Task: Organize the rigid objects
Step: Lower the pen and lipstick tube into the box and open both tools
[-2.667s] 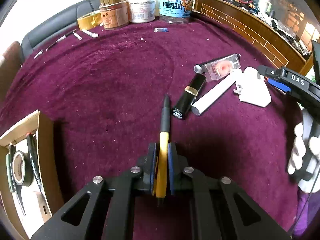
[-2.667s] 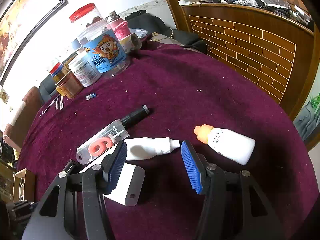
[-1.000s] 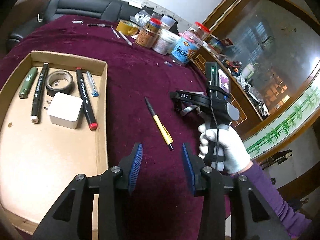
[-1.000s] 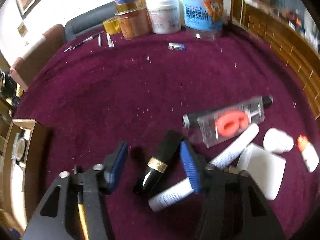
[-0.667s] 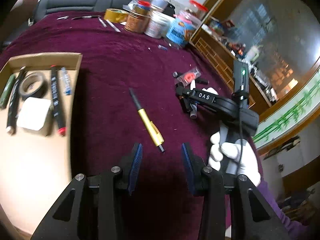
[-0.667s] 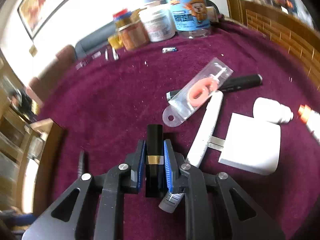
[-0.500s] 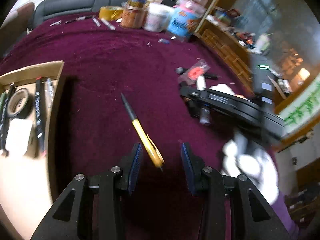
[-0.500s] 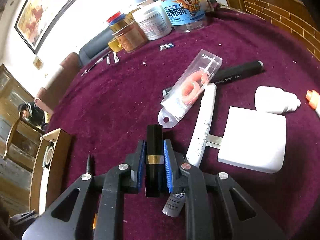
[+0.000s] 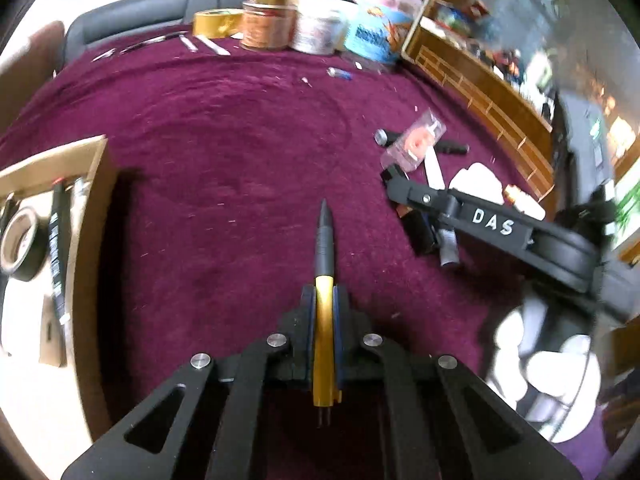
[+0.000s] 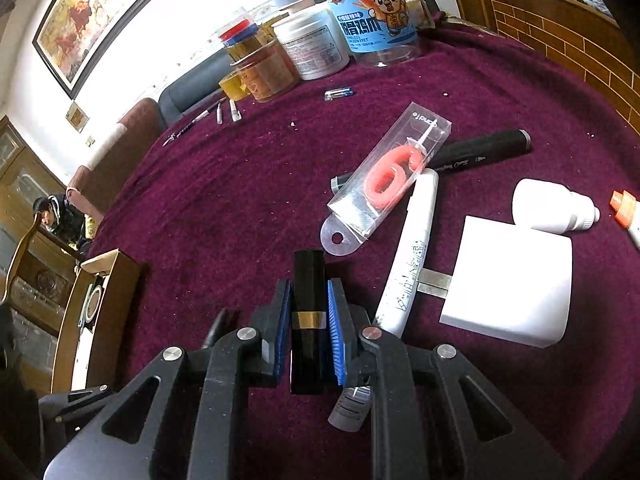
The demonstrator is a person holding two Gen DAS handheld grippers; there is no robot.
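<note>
Table: covered in a purple cloth; serves as the landmark for all positions below.
Cardboard box: at the table's left edge, already holding a tape roll and a marker; judged to be the collection point, which explains why both picked items are being taken from the cloth.
White charger: on the table's right part, prongs touching the white tube beside it; not yet handled.
Clear pack: lies across a black marker, toward the table's far right.
Left gripper: jaws pressed on the yellow pen, barrel gripped along the finger line so the grey tip points forward over the table's middle. One second earlier these jaws stood spread with the pen lying loose on the cloth ahead of them.
Right gripper: jaws pinching the black lipstick at its gold band, near the table's middle, beside the white tube. One second earlier the jaws straddled it unclosed.
Next step, judged: carry both items to the cardboard box.
</note>
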